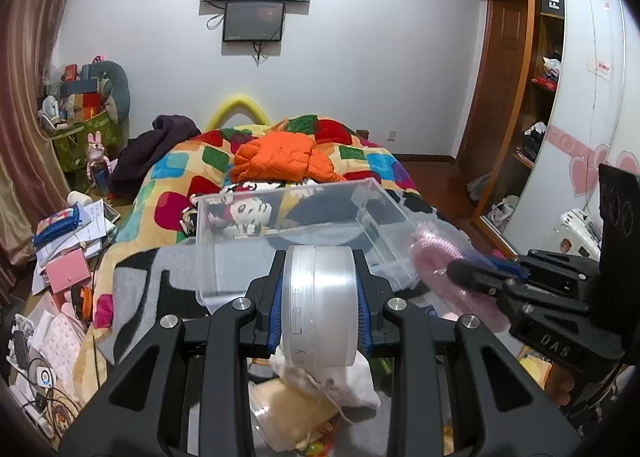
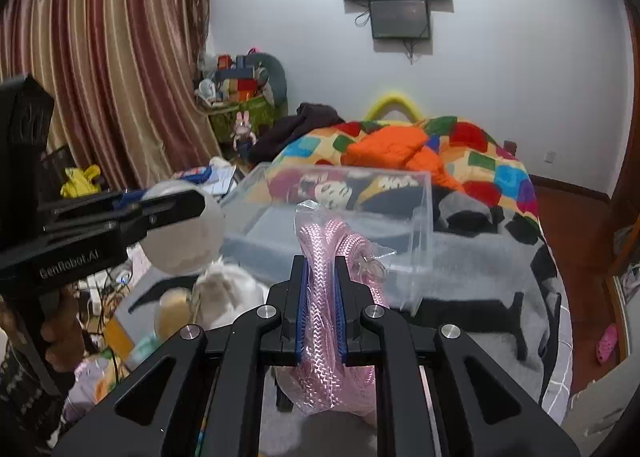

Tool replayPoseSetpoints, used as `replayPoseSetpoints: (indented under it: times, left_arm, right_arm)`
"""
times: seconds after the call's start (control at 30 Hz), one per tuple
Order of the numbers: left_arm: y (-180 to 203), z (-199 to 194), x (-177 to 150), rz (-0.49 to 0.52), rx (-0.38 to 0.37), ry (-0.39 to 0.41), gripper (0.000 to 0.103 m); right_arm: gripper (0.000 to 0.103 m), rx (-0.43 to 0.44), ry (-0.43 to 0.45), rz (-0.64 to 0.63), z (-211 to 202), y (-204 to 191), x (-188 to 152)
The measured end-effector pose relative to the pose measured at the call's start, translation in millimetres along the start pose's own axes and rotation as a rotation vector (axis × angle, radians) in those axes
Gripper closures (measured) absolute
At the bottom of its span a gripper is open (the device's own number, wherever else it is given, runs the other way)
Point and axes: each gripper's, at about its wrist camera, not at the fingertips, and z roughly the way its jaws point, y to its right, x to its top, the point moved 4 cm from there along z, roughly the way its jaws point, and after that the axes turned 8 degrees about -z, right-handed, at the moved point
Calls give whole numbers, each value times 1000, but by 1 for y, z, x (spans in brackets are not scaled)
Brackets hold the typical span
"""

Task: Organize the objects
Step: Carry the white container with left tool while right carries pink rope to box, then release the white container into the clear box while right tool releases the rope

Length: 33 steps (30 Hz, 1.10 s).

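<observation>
Bed (image 1: pixel 168 285) | left hand-held gripper (image 1: pixel 320 289) clamps translucent round jar (image 1: pixel 320 305) | right hand-held gripper (image 2: pixel 320 309) clamps bagged pink cord (image 2: pixel 324 257)

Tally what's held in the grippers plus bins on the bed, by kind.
Round translucent plastic case, in left gripper: 1
Bagged pink braided cable, in right gripper: 1
Clear plastic bin: 1
Total: 3

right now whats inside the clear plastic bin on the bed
Nothing shows inside the clear plastic bin; the blanket is visible through its walls. The round container in the left gripper hides its near floor.
</observation>
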Motion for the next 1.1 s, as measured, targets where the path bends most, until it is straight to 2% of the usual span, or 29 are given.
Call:
replayPoseSetpoints:
  times: [0.43,0.8,1.1]
  left_arm:
    - [-12,28,27,-4,34,8,74]
    - [-30,64,38,-17,67,-10,74]
    - [-48,101,35,-22,81,-52,74]
  right_arm:
    - [93,-42,33,24,17,23,30]
    - [93,-59,4,33,53,37,41]
    - [93,-72,-24,30,88,44,48]
